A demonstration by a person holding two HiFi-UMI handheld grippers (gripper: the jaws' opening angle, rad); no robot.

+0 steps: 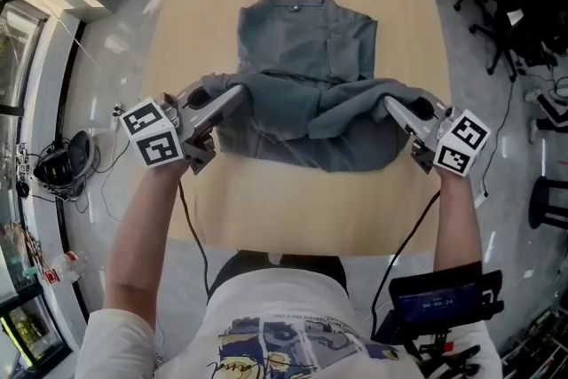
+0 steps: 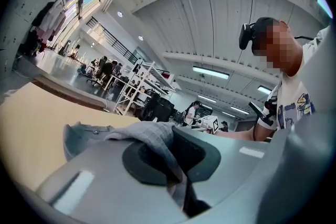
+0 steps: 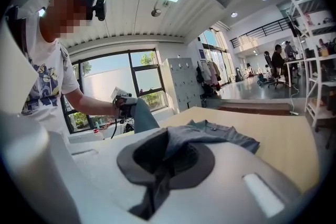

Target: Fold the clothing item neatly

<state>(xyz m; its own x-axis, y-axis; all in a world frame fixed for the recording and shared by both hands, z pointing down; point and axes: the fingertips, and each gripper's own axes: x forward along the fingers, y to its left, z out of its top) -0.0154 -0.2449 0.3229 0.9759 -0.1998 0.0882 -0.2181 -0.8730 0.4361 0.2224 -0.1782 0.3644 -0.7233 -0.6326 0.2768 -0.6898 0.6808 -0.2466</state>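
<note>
Cloth is pinched at both ends, and I'll start at the left. The left claw (image 1: 238,93) is clamped tight on one corner of the grey shirt (image 1: 306,40), with the fabric squeezed between its dark pads and draping out past its tip. It points about level and is held just above the table (image 1: 284,209). I take that to be so the lifted edge clears the layer underneath rather than dragging it.

Between the two claws the raised edge sags in a soft curve. Beyond both tips, on the far side from the person, the upper half of the shirt lies flat. Its collar (image 1: 293,6) is furthest away, and a chest pocket (image 1: 351,56) sits ahead of the right claw. Behind the tips, toward the person, more of the shirt rests on the table, seemingly the doubled-over lower part.

The right claw (image 1: 390,105) mirrors the left, closed hard on the opposite corner and tipped slightly downward. Holding both corners at matching height and well apart keeps the edge stretched and square. My guess is the bottom is meant to go up toward the collar, and the fold looks partway done. Uneven travel between the hands would skew the crease.
</note>
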